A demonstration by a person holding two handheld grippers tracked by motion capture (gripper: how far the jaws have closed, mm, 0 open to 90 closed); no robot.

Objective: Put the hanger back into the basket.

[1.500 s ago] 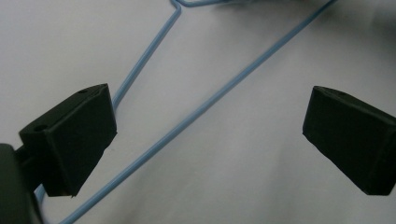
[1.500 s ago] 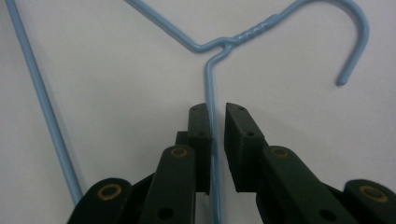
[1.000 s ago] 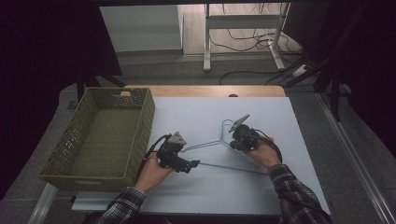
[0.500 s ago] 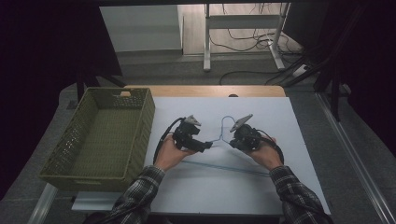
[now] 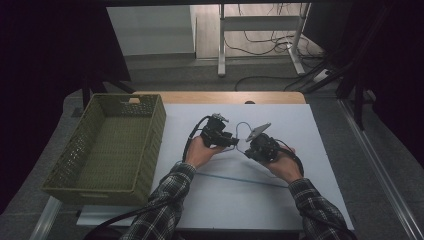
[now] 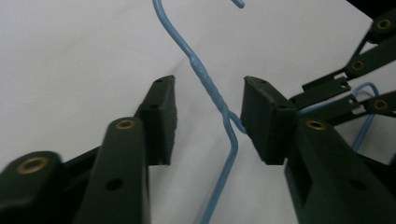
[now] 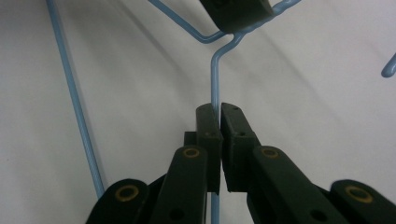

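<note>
Right gripper [image 7: 219,109] is clamped on the thin blue wire hanger [image 6: 212,91] near the white table's [image 5: 310,125] centre. Left gripper [image 6: 208,119], jaws half apart and just closing, straddles its twisted neck.

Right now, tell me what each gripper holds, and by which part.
The right gripper clamps the blue wire hanger on its shoulder wire. The left gripper, just closing, straddles the twisted neck without gripping it.

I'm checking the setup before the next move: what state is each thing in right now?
Blue wire hanger: lying flat on the white table, clamped at one shoulder wire.
Right gripper: shut on the hanger's wire.
Left gripper: jaws just been closing, twisted neck between them, pads not yet pressing on it.
Green basket: upright, empty.
</note>
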